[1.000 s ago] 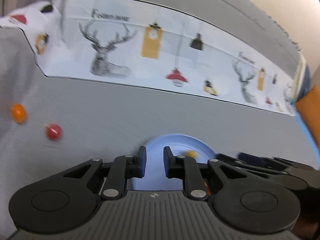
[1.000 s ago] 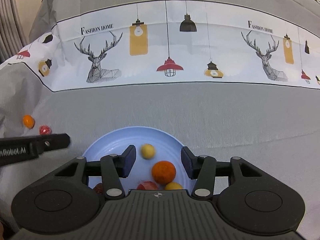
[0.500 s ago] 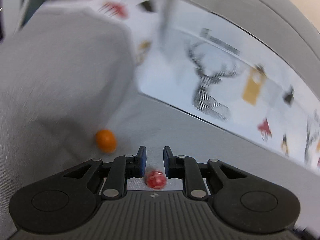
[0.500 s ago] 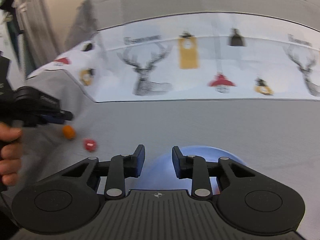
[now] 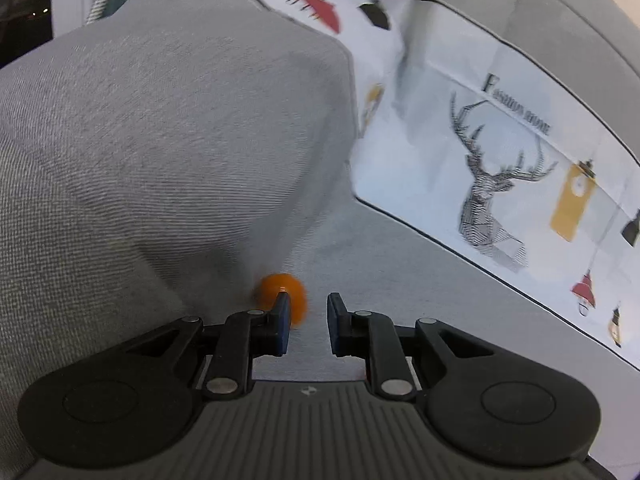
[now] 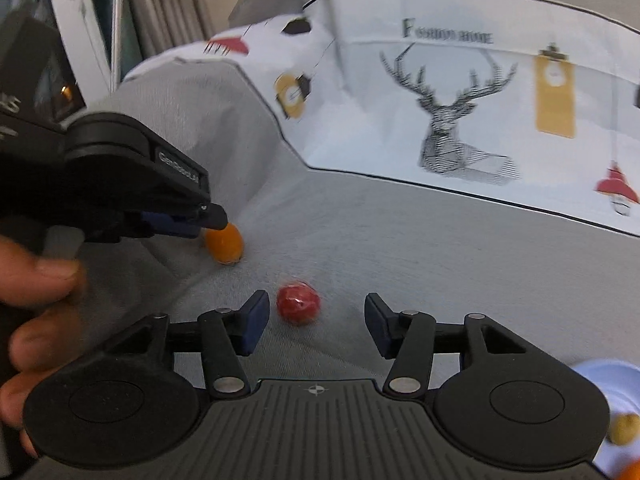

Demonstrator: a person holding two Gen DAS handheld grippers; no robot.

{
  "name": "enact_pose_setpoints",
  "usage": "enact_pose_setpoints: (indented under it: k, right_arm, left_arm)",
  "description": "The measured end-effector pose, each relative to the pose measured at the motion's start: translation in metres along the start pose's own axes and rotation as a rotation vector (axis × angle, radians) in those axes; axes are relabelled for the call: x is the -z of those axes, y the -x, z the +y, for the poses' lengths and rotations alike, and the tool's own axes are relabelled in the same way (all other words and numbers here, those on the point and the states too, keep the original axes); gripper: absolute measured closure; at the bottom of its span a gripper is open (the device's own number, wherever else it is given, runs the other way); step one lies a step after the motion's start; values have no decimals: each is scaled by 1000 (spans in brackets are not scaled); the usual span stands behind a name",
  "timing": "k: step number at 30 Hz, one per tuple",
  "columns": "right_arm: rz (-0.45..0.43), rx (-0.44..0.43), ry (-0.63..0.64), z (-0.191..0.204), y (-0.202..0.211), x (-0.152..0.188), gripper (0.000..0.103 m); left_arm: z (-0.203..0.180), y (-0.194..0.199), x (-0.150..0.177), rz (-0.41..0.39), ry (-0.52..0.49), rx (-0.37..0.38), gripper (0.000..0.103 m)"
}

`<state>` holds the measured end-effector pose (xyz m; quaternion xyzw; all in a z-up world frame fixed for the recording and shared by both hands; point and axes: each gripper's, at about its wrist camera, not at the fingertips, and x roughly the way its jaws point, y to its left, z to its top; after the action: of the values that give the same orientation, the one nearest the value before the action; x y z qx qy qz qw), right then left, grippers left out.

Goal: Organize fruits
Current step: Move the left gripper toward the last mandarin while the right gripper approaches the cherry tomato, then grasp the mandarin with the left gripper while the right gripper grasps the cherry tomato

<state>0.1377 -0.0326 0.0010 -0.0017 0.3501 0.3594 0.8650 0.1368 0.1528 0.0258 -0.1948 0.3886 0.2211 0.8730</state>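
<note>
Both grippers are swinging away from the blue plate [image 6: 600,380] and toward the two loose fruits, a clear change from a second ago, when the plate filled the right wrist view. Now the plate is sliding out at that view's four o'clock corner, with a yellow fruit [image 6: 622,428] on it and an orange one [image 6: 632,474] barely showing at the edge.

In the left wrist view, the left gripper [image 5: 306,320] is closing in on the small orange fruit [image 5: 280,294], which is sitting just ahead at eleven o'clock, partly behind the left fingertip and not yet between the jaws. The jaws are parted by a narrow gap and grasping nothing. In the right wrist view, the same tool is reaching in from nine o'clock, its tips just above the orange fruit [image 6: 224,244].

The right gripper [image 6: 314,320] is hanging with jaws spread wide and empty, the red fruit [image 6: 298,304] lying just ahead between the fingertips, nearer the left one. The wide spread is likely leaving room to come down around the round fruit, which could roll on the soft cover.

Underneath is a grey woven cloth [image 6: 400,260], rising into a fold at ten o'clock beside the orange fruit. A white band [image 6: 440,100] printed with deer heads, lamps and "Fashion Home" lettering is running across the far side. Grey curtains [image 6: 168,8] and a dark window are showing at eleven o'clock.
</note>
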Motion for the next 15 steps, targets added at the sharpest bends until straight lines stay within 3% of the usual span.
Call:
enact_pose_setpoints:
  k: [9, 10, 12, 15]
  right_arm:
    - [86, -46, 44, -8, -47, -2, 47]
    - [90, -45, 45, -8, -49, -2, 48]
    - [82, -26, 62, -8, -48, -1, 70]
    - [93, -10, 37, -14, -42, -4, 70]
  left_arm:
    - [-13, -13, 2, -31, -81, -64, 66]
    - [-16, -14, 3, -29, -92, -72, 62]
    - [-19, -17, 6, -26, -107, -86, 58]
    - [-25, -24, 8, -27, -134, -120, 55]
